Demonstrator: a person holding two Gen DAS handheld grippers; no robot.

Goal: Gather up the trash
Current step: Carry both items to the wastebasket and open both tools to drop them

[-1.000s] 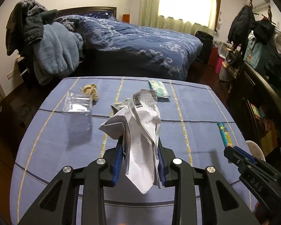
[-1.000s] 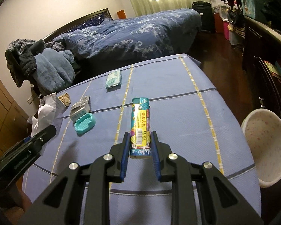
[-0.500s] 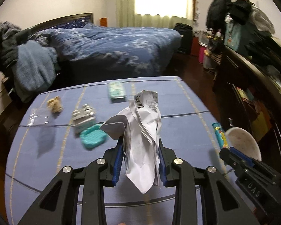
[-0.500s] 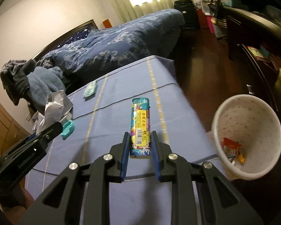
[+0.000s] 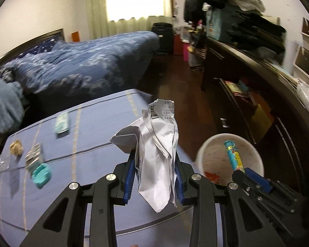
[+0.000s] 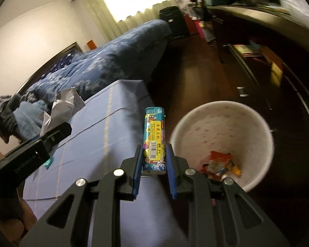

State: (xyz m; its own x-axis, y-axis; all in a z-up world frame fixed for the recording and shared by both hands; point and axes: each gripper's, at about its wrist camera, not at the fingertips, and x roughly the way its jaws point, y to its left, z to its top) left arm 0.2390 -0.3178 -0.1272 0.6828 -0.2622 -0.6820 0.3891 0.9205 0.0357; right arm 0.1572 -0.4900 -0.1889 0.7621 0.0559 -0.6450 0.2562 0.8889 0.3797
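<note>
My left gripper is shut on a crumpled white paper and holds it above the right part of the blue table. My right gripper is shut on a teal printed lighter, held at the table's right edge just left of the white trash bin. In the left wrist view the lighter shows over the bin. The bin holds red and yellow wrappers.
On the table lie a teal packet, a teal case, a grey wrapper, a brown scrap and a clear bag. A bed stands behind. A dark cabinet stands right of the bin.
Both grippers have swung right with their loads. The bin has come into the left wrist view and closer in the right one. The lighter is now beside the bin's rim.
</note>
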